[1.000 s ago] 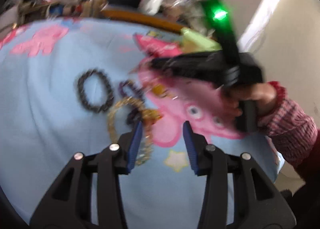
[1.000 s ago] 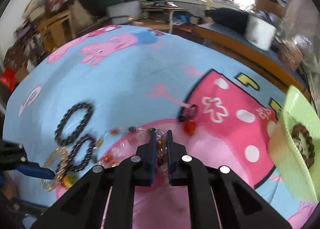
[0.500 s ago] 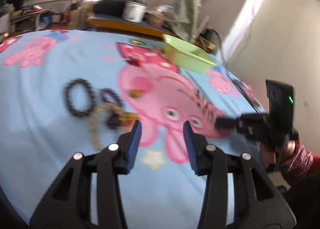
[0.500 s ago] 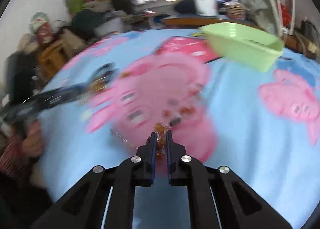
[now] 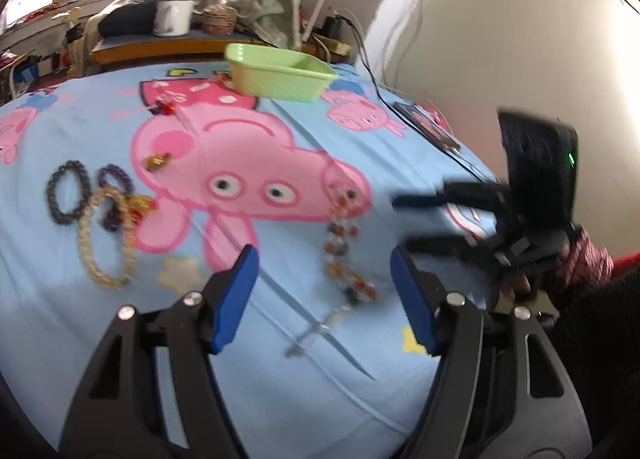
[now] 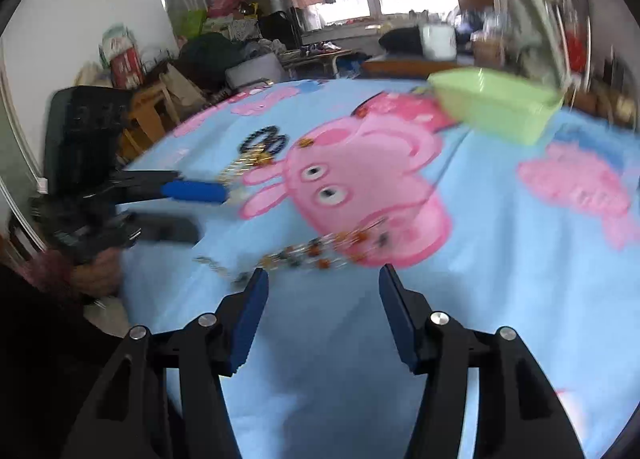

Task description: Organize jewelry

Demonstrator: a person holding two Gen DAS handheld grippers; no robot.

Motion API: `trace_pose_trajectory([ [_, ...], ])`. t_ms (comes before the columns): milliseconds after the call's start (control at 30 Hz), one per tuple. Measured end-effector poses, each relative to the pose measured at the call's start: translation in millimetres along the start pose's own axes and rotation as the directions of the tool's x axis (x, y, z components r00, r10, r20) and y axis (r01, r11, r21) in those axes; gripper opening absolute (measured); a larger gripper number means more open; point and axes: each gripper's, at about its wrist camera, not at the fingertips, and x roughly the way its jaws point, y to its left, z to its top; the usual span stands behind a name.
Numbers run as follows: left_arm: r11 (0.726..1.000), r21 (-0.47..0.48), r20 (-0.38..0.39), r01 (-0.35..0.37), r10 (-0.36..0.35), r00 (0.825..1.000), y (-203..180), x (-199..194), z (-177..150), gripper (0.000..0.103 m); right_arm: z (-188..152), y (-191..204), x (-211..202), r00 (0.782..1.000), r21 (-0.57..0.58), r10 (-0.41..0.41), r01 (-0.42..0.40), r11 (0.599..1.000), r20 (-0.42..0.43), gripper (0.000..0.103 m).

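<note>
Left gripper (image 5: 324, 295): jaws have just been opening, now wide, nothing pinched; the beaded necklace (image 5: 342, 259) lies flat on the blue cartoon sheet (image 5: 280, 379) just ahead, between the blue pads. Right gripper (image 6: 322, 307): jaws have just been opening, now apart and empty, the same necklace (image 6: 316, 249) on the sheet just past the tips. Further out on the left: gold chain bracelet (image 5: 102, 237), two dark bead bracelets (image 5: 66, 193) beside it, overlapping. Small amber piece (image 5: 158, 161) on the pink pig print. Far end: green basket (image 5: 280, 73).
</note>
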Motion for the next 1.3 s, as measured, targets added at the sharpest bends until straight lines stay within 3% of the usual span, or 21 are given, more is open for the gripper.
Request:
trace_pose_trajectory([
  [133,0.991,0.133,-0.054,-0.029,0.036,0.998,-25.3,12.6,-7.0,0.066,18.0,-6.2,17.9,0.997,-0.163,-0.072,0.066,0.984,-0.033,0.029],
  [233,0.985,0.163,-0.093,-0.052,0.068,0.993,-27.7,20.3,-12.0,0.063,32.7,-21.4,37.1,0.995,-0.129,-0.030,0.018,0.992,-0.093,0.029],
  [267,0.983,0.170,-0.107,-0.069,0.088,0.990,-27.0,23.1,-13.6,0.055,35.3,-25.8,43.7,0.993,-0.105,-0.006,-0.006,0.994,-0.118,0.027],
  [300,0.982,0.172,-0.117,-0.079,0.100,0.988,-26.1,24.2,-15.0,0.053,37.9,-29.6,51.3,0.990,-0.086,0.012,-0.024,0.996,-0.140,0.016],
  [333,0.981,0.170,-0.124,-0.094,0.116,0.985,-24.1,25.1,-16.6,0.053,38.6,-31.9,56.9,0.988,-0.074,0.008,-0.020,0.997,-0.157,0.013],
  [367,0.980,0.168,-0.128,-0.108,0.130,0.983,-22.2,24.6,-18.4,0.053,39.1,-32.0,55.4,0.988,-0.066,0.014,-0.024,0.998,-0.155,0.000],
  [433,0.979,0.165,-0.129,-0.119,0.141,0.982,-18.1,22.1,-20.5,0.053,36.2,-30.4,49.1,0.980,-0.006,0.101,-0.103,0.995,-0.173,0.000],
  [533,0.980,0.166,-0.131,-0.113,0.136,0.982,-12.5,18.0,-23.3,0.053,17.2,-9.1,49.1,0.949,0.070,0.253,-0.244,0.967,-0.187,0.000],
  [600,0.980,0.169,-0.134,-0.100,0.124,0.983,-11.6,18.7,-22.0,0.053,6.6,14.4,43.9,0.938,0.022,0.300,-0.301,0.953,-0.173,0.000],
  [733,0.970,0.221,-0.152,-0.106,0.141,0.978,-13.6,19.7,-18.2,0.053,4.8,24.5,17.8,0.969,-0.110,0.229,-0.239,0.965,-0.092,0.000],
  [800,0.963,0.244,-0.155,-0.113,0.154,0.976,-12.8,19.0,-14.8,0.053,1.7,24.0,7.9,0.976,-0.141,0.204,-0.214,0.967,-0.080,0.037],
  [833,0.961,0.253,-0.155,-0.113,0.155,0.976,-12.2,18.5,-13.0,0.053,-1.2,26.4,4.6,0.980,-0.171,0.180,-0.192,0.966,-0.083,0.042],
  [1033,0.968,0.244,-0.179,-0.059,0.104,0.978,-11.9,35.5,-2.6,0.053,-22.0,43.3,17.1,0.991,-0.367,0.009,-0.057,0.928,-0.132,0.049],
  [1100,0.972,0.228,-0.174,-0.057,0.099,0.980,-11.4,42.2,2.1,0.053,-23.2,43.6,22.5,0.994,-0.413,-0.050,0.003,0.911,-0.102,0.060],
  [1300,0.984,0.143,-0.144,-0.106,0.127,0.981,-0.9,53.5,17.4,0.046,4.2,17.3,44.1,0.990,-0.392,-0.120,0.079,0.917,-0.081,0.064],
])
